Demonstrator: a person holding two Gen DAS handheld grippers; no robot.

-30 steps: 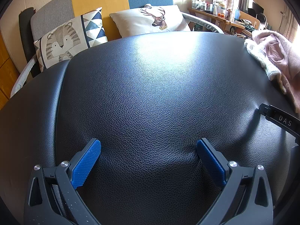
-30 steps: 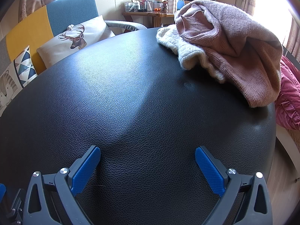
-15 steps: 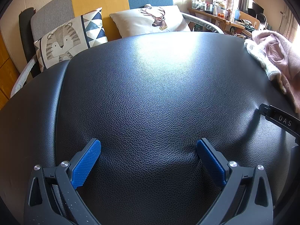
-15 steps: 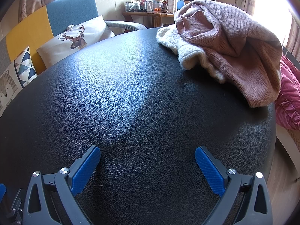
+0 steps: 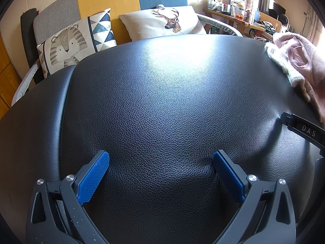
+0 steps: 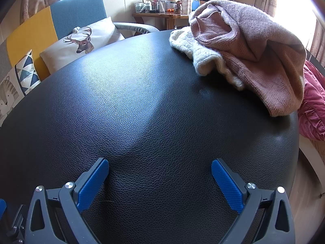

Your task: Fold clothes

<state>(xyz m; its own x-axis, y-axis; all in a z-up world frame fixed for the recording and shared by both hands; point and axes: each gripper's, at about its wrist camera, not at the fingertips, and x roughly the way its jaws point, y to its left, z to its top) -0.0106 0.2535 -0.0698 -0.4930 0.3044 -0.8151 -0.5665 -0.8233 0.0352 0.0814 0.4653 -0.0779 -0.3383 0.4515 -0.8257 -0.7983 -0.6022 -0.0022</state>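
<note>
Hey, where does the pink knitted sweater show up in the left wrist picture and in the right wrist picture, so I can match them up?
Left wrist view: the pink sweater sits at the far right edge, partly cut off, on the black leather surface.
Right wrist view: it fills the upper right, heaped over a cream knit, near the surface's right rim.
Shared landmark: the deer cushion, beyond the surface's far edge in both.

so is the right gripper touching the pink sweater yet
Apart. The right wrist view shows the open right gripper over bare black leather, with the pink sweater well ahead of its fingertips.
</note>
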